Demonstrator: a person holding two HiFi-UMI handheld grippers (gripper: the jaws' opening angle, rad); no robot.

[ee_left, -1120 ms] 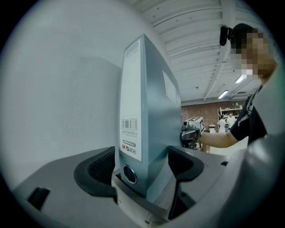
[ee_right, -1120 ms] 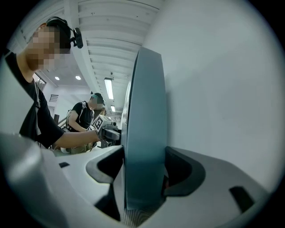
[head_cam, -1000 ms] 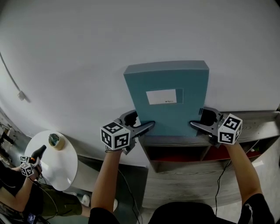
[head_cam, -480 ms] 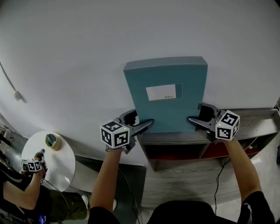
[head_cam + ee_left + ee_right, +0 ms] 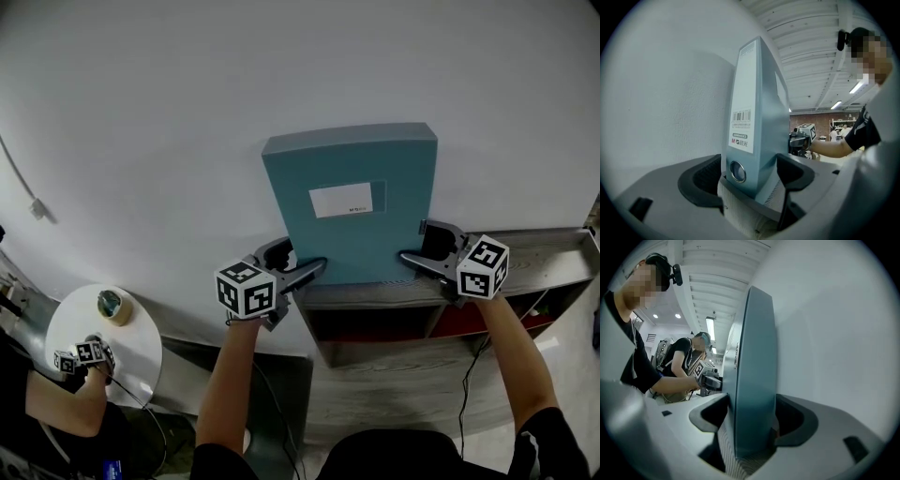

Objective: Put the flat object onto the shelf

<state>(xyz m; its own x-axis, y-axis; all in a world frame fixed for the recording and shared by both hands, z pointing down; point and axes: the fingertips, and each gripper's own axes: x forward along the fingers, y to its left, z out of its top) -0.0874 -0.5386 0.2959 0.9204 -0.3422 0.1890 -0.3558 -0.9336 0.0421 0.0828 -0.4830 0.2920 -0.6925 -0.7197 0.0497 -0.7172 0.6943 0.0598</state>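
I see the person in a black short-sleeved T-shirt [image 5: 868, 131]. The sleeves [image 5: 548, 439] are short and the forearms are bare. A small black camera [image 5: 841, 40] sits at the head. Each hand carries grey moulded tongs. The left tongs [image 5: 319, 267] and the right tongs [image 5: 405, 255] have smooth rounded shells with dark recessed pads [image 5: 701, 179] inside. Each bears a white cube [image 5: 247, 290] printed with black square markers. A thin black cable [image 5: 463, 398] hangs under the right forearm. The right tongs' jaws have just been easing wider, with the blue file box [image 5: 352, 216] between them.
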